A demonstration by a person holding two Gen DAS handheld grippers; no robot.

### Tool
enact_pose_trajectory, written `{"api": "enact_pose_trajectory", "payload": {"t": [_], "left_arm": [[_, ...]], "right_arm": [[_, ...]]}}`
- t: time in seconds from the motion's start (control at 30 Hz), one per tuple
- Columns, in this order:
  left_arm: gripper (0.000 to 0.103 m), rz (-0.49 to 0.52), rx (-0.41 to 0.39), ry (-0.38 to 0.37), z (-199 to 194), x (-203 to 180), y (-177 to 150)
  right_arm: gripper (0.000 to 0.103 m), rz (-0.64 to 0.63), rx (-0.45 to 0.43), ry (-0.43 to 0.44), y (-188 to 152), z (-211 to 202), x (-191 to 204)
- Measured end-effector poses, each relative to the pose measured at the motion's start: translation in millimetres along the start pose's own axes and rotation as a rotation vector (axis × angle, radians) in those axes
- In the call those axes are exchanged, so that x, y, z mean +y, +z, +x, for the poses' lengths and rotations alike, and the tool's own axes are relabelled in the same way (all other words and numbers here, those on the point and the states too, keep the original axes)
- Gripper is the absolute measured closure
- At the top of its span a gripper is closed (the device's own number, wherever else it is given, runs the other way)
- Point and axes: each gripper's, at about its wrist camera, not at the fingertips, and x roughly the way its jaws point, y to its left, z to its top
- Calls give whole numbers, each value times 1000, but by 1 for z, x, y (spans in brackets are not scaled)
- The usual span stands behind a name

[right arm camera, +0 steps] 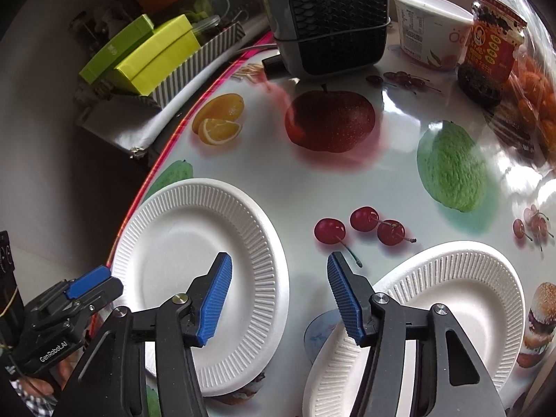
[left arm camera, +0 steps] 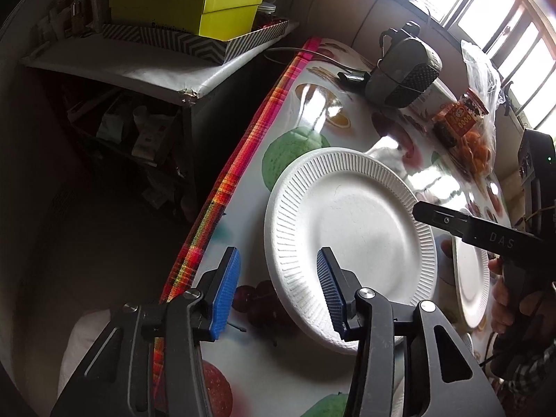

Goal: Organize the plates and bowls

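Observation:
Two white ribbed paper plates lie flat on a fruit-print tablecloth. The left plate sits near the table's left edge. The right plate lies beside it, apart from it. My left gripper is open, its right pad over the left plate's near rim, its left pad over the cloth. It also shows in the right wrist view. My right gripper is open and empty, hovering over the gap between the plates. One of its fingers reaches in over the left plate's right rim.
A grey heater stands at the back of the table, with a white tub, a red-labelled jar and a bag of oranges to its right. Yellow-green boxes sit on a shelf left of the table edge.

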Motion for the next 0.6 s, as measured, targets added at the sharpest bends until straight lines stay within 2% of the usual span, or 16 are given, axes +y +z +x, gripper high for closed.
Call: {"api": "enact_pose_trajectory", "payload": {"t": [0.13,0.3,0.43,0.5,0.6], "left_arm": [[64,-10,8,-13,2,0,0],[72,-12,13,-16,3,0,0],[72,-10,17,-14,4,-1,-1],[78,-8,20,-16,4,-2,0],[79,-1,19,-13,4,-3,-1]], "right_arm": [[54,-1,8,12,-2,1,0],[72,5,17,16,-2,3,-2],[76,11,17,26,-3,3,-3],[83,10,17,29,-4,2,-3],[86,9,16,30,-4,1,-1]]}}
